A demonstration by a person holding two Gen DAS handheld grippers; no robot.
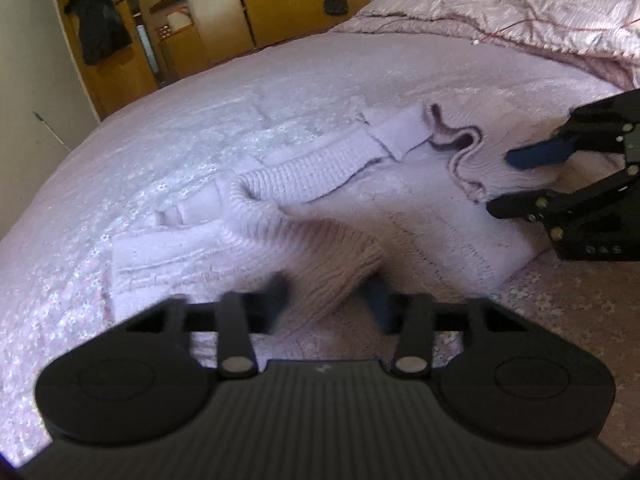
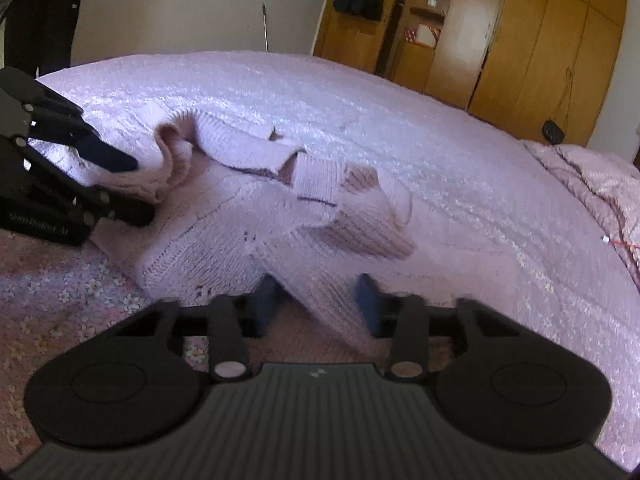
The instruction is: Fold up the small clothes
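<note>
A small pale lilac knit sweater [image 1: 420,216] lies on the bed; it also shows in the right wrist view [image 2: 224,216]. My left gripper [image 1: 328,296] has its jaws around a lifted fold of the sweater's left side, near one sleeve [image 1: 320,160]. My right gripper [image 2: 316,300] has its jaws around a lifted fold of the sweater's right side. Each gripper shows in the other view with knit between its fingers: the right one [image 1: 504,180] and the left one [image 2: 140,190].
The bed [image 1: 200,92] has a lilac textured cover. A crumpled pink quilt [image 1: 540,12] lies at its head. Wooden wardrobes [image 2: 540,40] stand past the bed, with dark clothes [image 1: 100,20] hanging. A person in red [image 2: 44,12] stands at the far side.
</note>
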